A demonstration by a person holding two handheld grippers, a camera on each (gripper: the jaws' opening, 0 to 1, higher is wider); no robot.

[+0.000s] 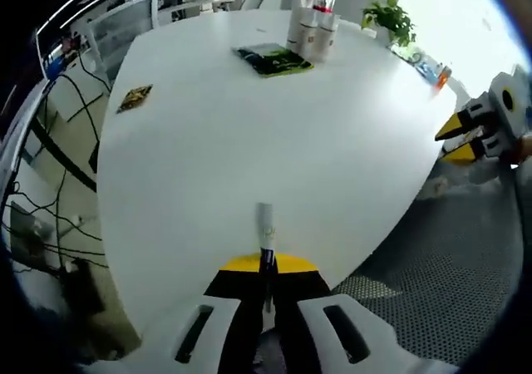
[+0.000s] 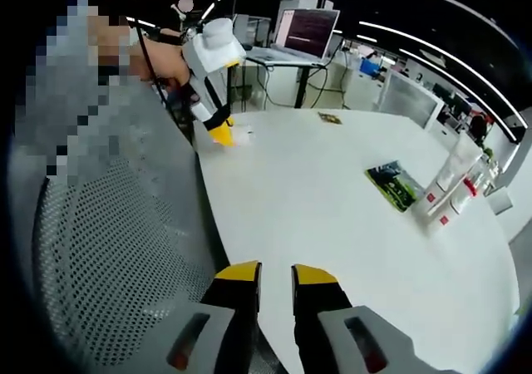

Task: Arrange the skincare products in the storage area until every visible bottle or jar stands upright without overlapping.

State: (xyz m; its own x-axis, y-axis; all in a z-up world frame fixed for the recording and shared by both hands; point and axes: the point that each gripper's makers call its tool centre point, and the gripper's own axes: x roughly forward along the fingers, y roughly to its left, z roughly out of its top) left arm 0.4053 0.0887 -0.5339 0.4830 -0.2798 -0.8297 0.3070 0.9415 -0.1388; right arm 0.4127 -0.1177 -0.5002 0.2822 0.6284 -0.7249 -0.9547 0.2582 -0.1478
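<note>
A slim white tube (image 1: 264, 228) with a dark lower part is held upright between the closed jaws of the left tongs (image 1: 266, 268), at the near edge of the white surface (image 1: 249, 141). The tube is pinched at its lower part, its pale cap end standing clear above the yellow jaw tips. Across the surface, at its far side, a group of white skincare bottles (image 1: 312, 27) is seen standing upright and close together; whether they touch cannot be told. Just beside that group a dark green packet (image 1: 273, 59) lies flat. Well apart from it, toward the left edge, a small dark sachet (image 1: 134, 97) lies flat as well. A potted plant (image 1: 389, 17) stands behind the bottles.

In the right gripper view the same bottles (image 2: 453, 183) are seen upright at the right, with the green packet (image 2: 394, 183) flat beside them and the sachet (image 2: 329, 118) at the far edge. The right tongs (image 2: 274, 278) are held over the near edge of the surface (image 2: 332, 224), jaws narrowly parted and nothing between them. A grey mesh chair (image 2: 108, 249) is seen to the left. The left tongs (image 2: 223, 133) appear in that view too, at the far corner. In the left gripper view the right tongs (image 1: 459, 138) come in from the right edge.
</note>
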